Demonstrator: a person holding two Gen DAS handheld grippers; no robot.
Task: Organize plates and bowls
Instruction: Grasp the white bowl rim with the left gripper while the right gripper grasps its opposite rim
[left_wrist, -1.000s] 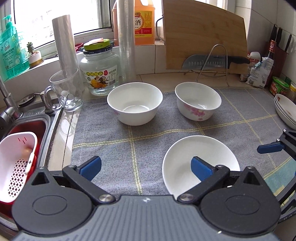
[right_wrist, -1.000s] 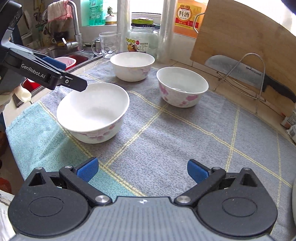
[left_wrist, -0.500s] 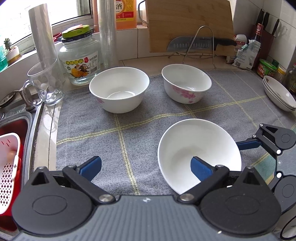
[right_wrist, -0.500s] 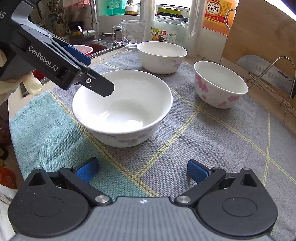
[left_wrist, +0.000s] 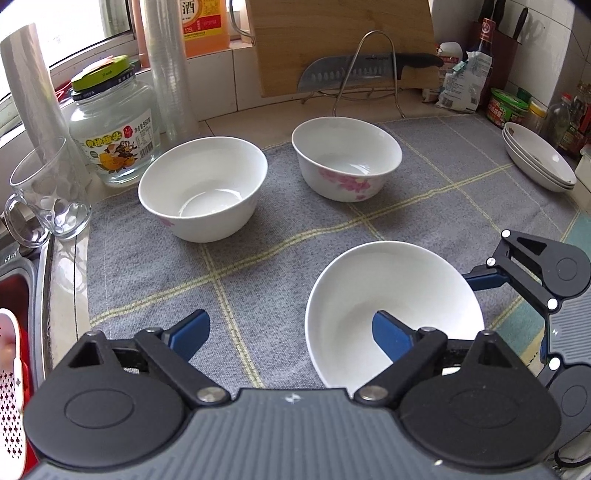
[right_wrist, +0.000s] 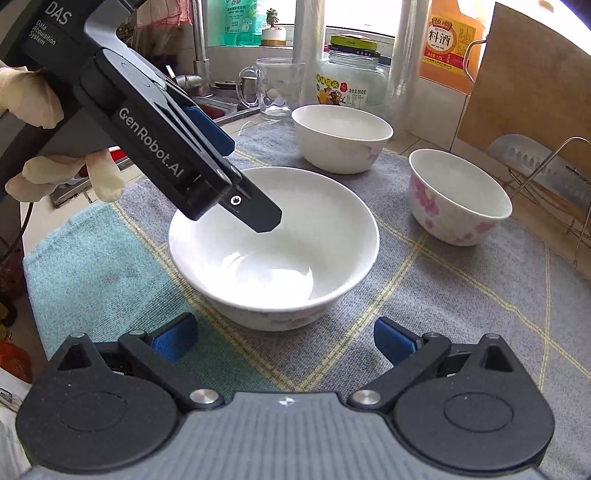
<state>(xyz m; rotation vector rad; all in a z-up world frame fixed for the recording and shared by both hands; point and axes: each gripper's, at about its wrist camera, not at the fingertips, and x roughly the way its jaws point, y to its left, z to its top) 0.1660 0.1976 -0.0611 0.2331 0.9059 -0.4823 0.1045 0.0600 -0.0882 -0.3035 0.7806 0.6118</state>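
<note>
**Left wrist view: nearest bowl straddled, stacking not begun**

Left wrist view: left gripper (left_wrist: 291, 332) poised at the nearest bowl (left_wrist: 391, 295), one blue pad inside the rim, the other outside over the grey dish mat (left_wrist: 258, 240). Jaws just closing, with the bowl wall between them; pads not yet pressing on it. Bowl resting on the mat, not lifted.

Right wrist view: right gripper (right_wrist: 284, 341) hovering just short of the same bowl, jaws wide apart, nothing between them.

Progress, as judged from the layout:
- Done: a stack of shallow plates (left_wrist: 539, 162) already gathered at the far right edge of the mat.
- Remaining: three bowls standing separately. Plain white bowl (left_wrist: 203, 184) at rear left, pink-flowered bowl (left_wrist: 347, 158) at rear right, both well apart from the nearest bowl.
- Step in hand: securing the rim of the nearest bowl, likely for nesting into one of the rear bowls.

Caution: thin, smooth rim; risk of tipping or slipping under an off-centre clamp.
</note>
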